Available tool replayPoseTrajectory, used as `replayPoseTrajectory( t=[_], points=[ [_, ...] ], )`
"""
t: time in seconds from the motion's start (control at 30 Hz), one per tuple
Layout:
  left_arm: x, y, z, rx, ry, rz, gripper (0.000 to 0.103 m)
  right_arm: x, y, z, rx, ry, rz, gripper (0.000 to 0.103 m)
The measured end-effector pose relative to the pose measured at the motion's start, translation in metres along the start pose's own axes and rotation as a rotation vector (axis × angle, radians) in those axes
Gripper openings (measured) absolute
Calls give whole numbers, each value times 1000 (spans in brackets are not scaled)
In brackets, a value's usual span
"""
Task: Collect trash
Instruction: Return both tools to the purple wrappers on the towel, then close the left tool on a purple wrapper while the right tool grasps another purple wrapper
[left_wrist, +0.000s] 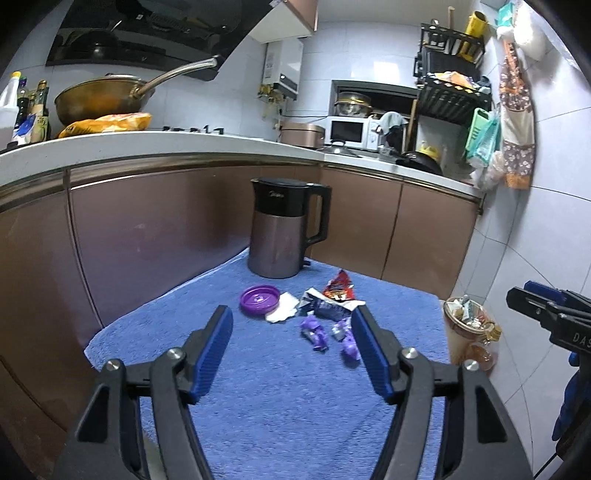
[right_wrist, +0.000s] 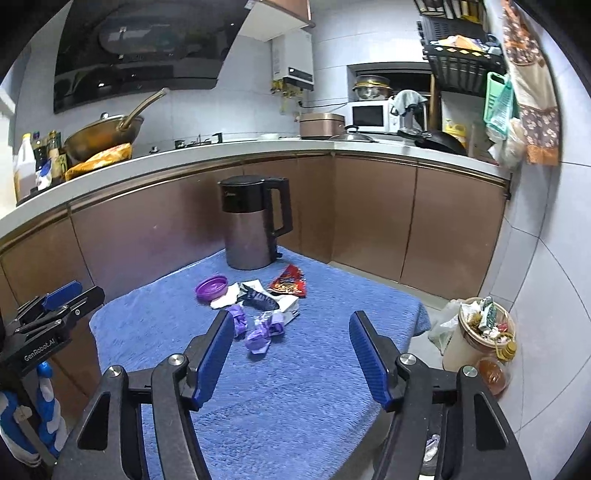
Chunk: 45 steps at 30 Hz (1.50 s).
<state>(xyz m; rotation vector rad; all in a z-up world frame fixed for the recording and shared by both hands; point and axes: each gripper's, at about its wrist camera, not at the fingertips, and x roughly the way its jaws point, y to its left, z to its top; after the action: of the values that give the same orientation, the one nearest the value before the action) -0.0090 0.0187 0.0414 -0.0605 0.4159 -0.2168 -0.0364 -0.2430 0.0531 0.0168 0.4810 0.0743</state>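
Trash lies on a blue towel-covered table (left_wrist: 280, 398): a red snack wrapper (left_wrist: 339, 285), a dark blue-and-white wrapper (left_wrist: 327, 304), a white tissue (left_wrist: 282, 313), a purple lid (left_wrist: 259, 300) and purple candy wrappers (left_wrist: 314, 333). The same pile shows in the right wrist view, with the red wrapper (right_wrist: 289, 285), the purple wrappers (right_wrist: 258, 334) and the lid (right_wrist: 211, 288). My left gripper (left_wrist: 293, 321) is open and empty, just short of the pile. My right gripper (right_wrist: 290, 326) is open and empty above the towel (right_wrist: 295, 387), right of the purple wrappers.
A dark electric kettle (left_wrist: 282, 229) stands at the table's far edge. A full trash bin (right_wrist: 480, 332) sits on the floor to the right of the table, next to an amber bottle (right_wrist: 493, 373). Brown cabinets and a cluttered white countertop (left_wrist: 221, 142) run behind.
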Motion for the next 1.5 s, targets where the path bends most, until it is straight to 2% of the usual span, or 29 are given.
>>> replayPoseTrajectory(
  t=[0.47, 1.1, 1.3, 1.5],
  points=[
    [41, 16, -8, -11, 69, 0, 66, 44, 7, -3, -14, 70, 18, 63],
    [138, 0, -29, 40, 224, 0, 66, 134, -10, -9, -8, 181, 66, 63],
    [173, -1, -38, 33, 294, -41, 66, 167, -10, -15, -9, 219, 101, 63],
    [219, 3, -45, -37, 397, -146, 65, 202, -6, -26, -1, 273, 153, 63]
  ],
)
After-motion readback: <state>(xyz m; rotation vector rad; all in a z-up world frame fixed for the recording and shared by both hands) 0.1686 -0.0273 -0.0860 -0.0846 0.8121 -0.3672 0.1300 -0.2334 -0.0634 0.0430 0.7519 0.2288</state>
